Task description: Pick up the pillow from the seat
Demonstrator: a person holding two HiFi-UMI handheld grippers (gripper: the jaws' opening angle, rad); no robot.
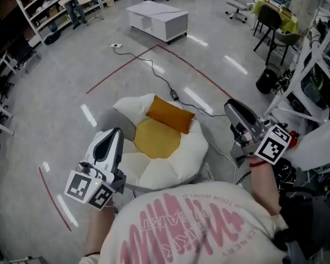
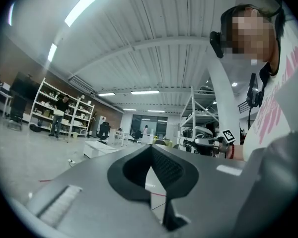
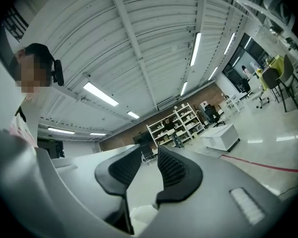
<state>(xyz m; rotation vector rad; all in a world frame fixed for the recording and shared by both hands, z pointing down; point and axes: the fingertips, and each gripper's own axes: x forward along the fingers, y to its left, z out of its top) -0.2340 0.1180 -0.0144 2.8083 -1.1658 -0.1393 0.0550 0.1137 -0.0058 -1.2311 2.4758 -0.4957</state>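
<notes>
Closest to me is my own white T-shirt with its pink print. My two claws reach out from either side of it, both pointing roughly level.

My left claw is closed, its ribbed pads pressed together with nothing between them. My right claw stands at a narrow gap, and only open floor shows between its pads. It holds nothing.

Just past the claws, on the grey floor between them, sits the seat. It is a white, flower-shaped beanbag with puffy lobes around a yellow centre. The pillow is mustard-orange and lies on the far side of the seat. It is tilted across the far edge of the yellow centre and leans on the back lobes. Neither claw touches it, and both are short of the seat's near rim.

Beyond the seat a black cable snakes away across the floor to a small white plug block. Red tape lines cross there and mark out an area. A black bin stands off to the right beside metal racking.

Farther on stands a low white cabinet. Open shelving runs along the far left wall, and a person stands at it.
</notes>
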